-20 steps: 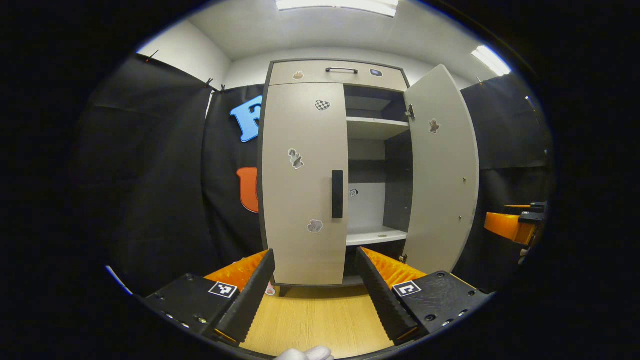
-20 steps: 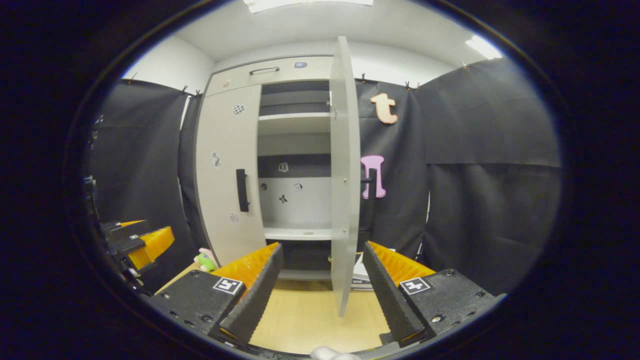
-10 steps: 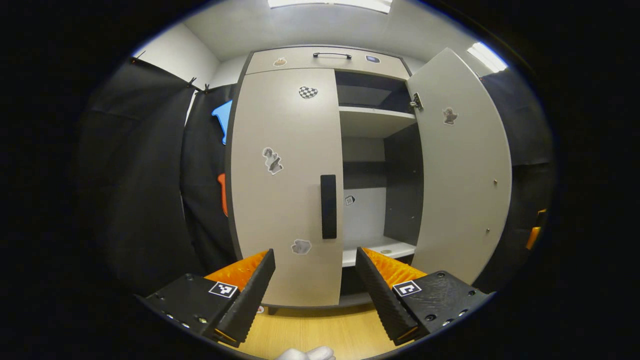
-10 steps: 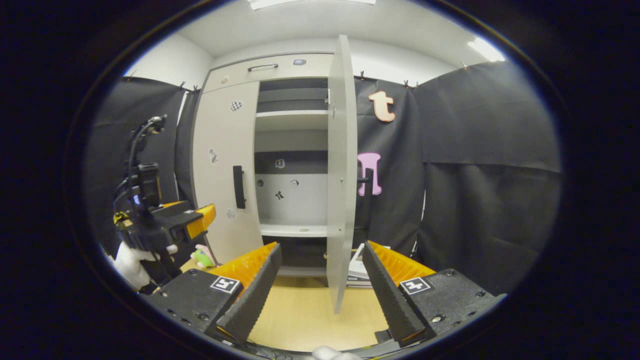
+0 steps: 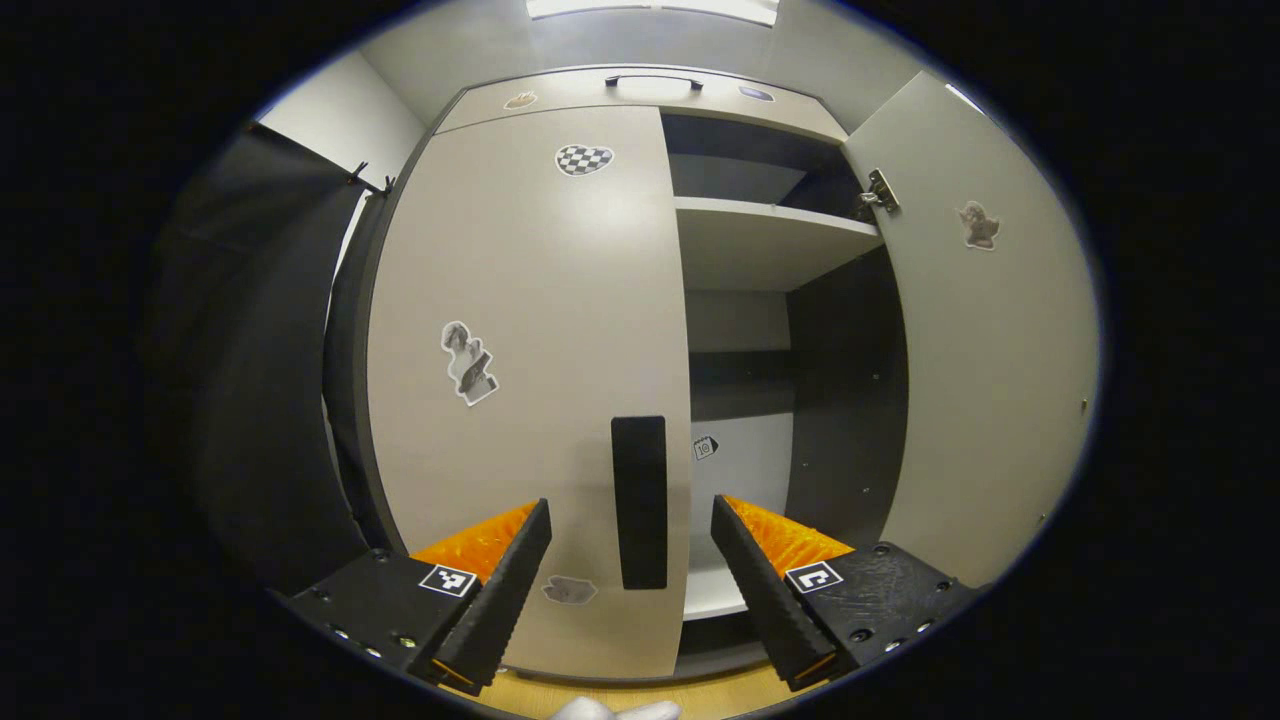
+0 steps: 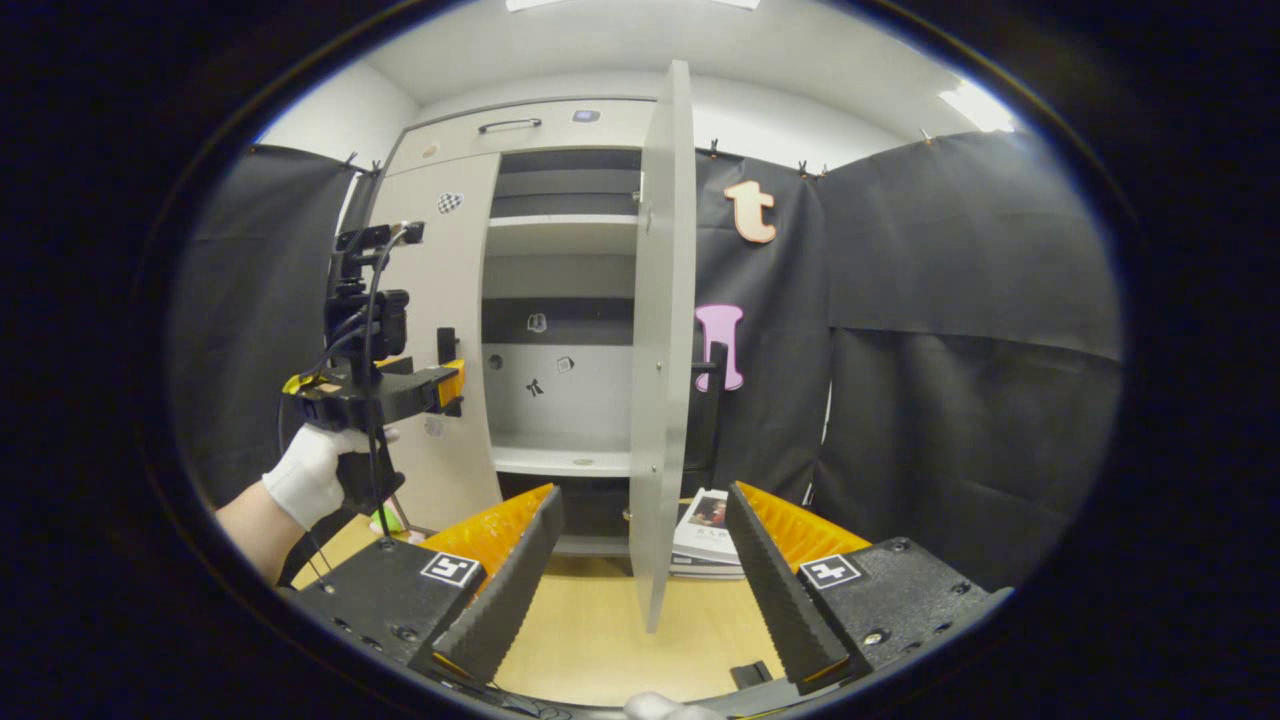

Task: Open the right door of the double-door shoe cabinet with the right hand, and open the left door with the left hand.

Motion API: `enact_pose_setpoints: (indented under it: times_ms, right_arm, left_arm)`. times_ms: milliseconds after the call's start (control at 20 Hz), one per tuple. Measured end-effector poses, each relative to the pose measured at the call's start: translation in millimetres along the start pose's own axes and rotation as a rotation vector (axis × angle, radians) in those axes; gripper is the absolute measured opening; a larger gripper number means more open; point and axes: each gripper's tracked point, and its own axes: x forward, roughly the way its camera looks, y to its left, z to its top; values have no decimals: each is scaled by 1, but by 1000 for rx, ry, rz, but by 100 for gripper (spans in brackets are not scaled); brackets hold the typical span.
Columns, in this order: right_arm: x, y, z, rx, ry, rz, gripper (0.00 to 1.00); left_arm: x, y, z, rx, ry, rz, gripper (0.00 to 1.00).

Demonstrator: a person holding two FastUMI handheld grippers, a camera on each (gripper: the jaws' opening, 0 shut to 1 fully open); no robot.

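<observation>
Your left claw (image 5: 630, 570) is open, its two fingers standing on both sides of the black handle (image 5: 639, 502) of the left door (image 5: 530, 330) without touching it. In the right gripper view, your gloved hand (image 6: 312, 472) holds this claw (image 6: 452, 382) level, pointing at the same handle (image 6: 446, 345), very near to it. The left door is shut and carries several stickers. To the right of it the cabinet (image 6: 560, 300) stands open, with pale shelves and a dark inner wall. The right door (image 6: 660, 340) is swung out, edge toward you. Your right claw (image 6: 640, 575) is open too and holds nothing; the door's lower edge shows between its fingers, apart from them. A book (image 6: 712, 520) lies on the wooden floor (image 6: 600, 640) behind the door.
</observation>
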Motion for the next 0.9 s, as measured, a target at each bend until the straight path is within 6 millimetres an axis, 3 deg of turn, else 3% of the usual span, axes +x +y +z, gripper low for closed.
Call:
enact_pose_setpoints:
  times_ms: [350, 400, 450, 500, 750, 900]
  right_arm:
    - [15, 8, 2, -16, 21, 26, 100]
    - [15, 9, 3, -18, 20, 34, 100]
    - [16, 10, 3, -20, 16, 38, 100]
    - [16, 10, 4, -23, 12, 38, 100]
    - [14, 8, 6, -22, 12, 46, 100]
    - [11, 8, 8, -19, 3, 51, 100]
  left_arm:
    - [35, 6, -16, 15, 38, 39, 95]
    - [39, 10, -21, 21, 50, 53, 89]
    - [41, 5, -23, 3, 59, 29, 72]
    - [40, 0, -27, -16, 71, 14, 69]
    - [43, -4, -27, 3, 88, 23, 25]
    - [42, -4, -27, -32, 109, 29, 11]
